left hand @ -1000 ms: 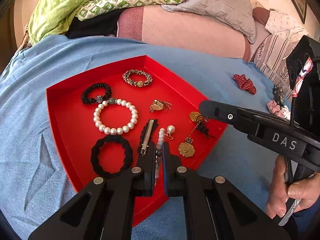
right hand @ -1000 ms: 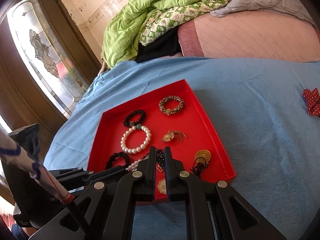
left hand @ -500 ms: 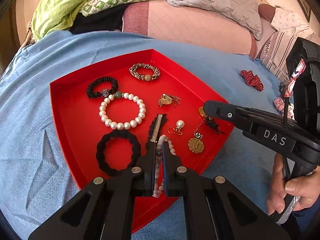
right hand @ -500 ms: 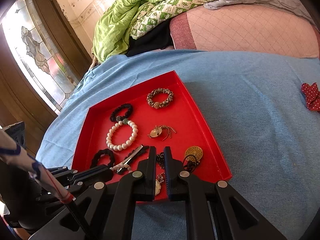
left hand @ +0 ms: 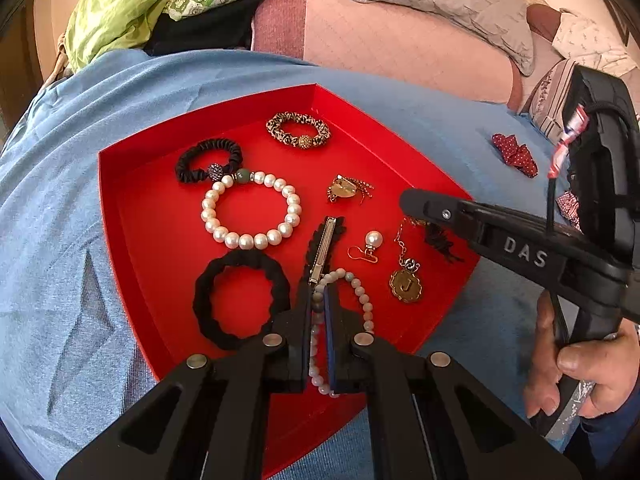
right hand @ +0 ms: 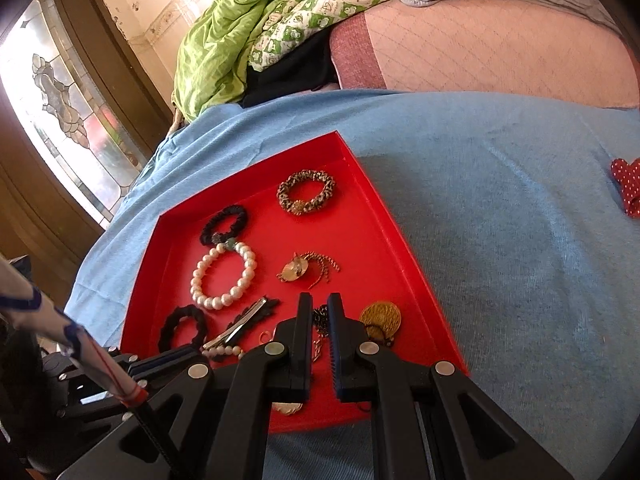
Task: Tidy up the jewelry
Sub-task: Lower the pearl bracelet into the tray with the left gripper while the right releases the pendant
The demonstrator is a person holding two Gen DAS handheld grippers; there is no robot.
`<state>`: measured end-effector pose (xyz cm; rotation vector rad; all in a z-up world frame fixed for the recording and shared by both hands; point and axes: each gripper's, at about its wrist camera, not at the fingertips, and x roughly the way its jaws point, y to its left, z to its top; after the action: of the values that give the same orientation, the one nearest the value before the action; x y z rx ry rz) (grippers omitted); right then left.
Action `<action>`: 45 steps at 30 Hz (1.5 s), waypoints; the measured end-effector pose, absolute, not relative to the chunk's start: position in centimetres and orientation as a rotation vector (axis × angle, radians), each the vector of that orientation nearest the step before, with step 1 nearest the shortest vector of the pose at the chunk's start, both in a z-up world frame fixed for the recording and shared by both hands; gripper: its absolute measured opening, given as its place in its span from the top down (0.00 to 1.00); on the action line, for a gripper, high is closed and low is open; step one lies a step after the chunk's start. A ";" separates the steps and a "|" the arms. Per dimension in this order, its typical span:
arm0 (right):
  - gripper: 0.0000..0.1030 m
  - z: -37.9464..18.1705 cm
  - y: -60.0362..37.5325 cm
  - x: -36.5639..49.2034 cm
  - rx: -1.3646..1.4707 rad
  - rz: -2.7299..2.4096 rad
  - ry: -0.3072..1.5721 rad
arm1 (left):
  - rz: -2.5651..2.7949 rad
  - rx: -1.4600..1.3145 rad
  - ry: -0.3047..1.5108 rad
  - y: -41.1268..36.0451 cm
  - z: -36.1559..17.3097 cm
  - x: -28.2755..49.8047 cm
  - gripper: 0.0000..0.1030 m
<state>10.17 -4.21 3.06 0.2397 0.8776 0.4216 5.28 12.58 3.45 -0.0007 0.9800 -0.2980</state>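
A red tray lies on a blue cloth and holds jewelry: a pearl bracelet, two black scrunchies, a leopard-print scrunchie, a hair clip, a pearl earring and a gold J pendant. My left gripper is shut on a grey bead bracelet at the tray's near edge. My right gripper hangs over the tray's near right corner, jaws narrowly apart, a dark chain between them. A gold coin pendant lies beside it.
A red polka-dot scrunchie lies on the blue cloth right of the tray; it also shows in the right wrist view. A green quilt and pink cushion are behind. A stained-glass window is at left.
My left gripper has drawn back toward the tray's near edge with the bead bracelet. My right gripper's jaws have parted slightly over the dark chain and moved a little further over the tray.
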 end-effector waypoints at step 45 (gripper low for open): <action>0.53 5.4 -4.5 9.9 0.248 0.427 0.849 | -0.217 0.009 0.905 12.8 4.8 5.2 0.40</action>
<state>9.94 -4.48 5.35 0.2478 0.8488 0.4265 5.24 12.77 4.83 0.0093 0.9049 -0.2167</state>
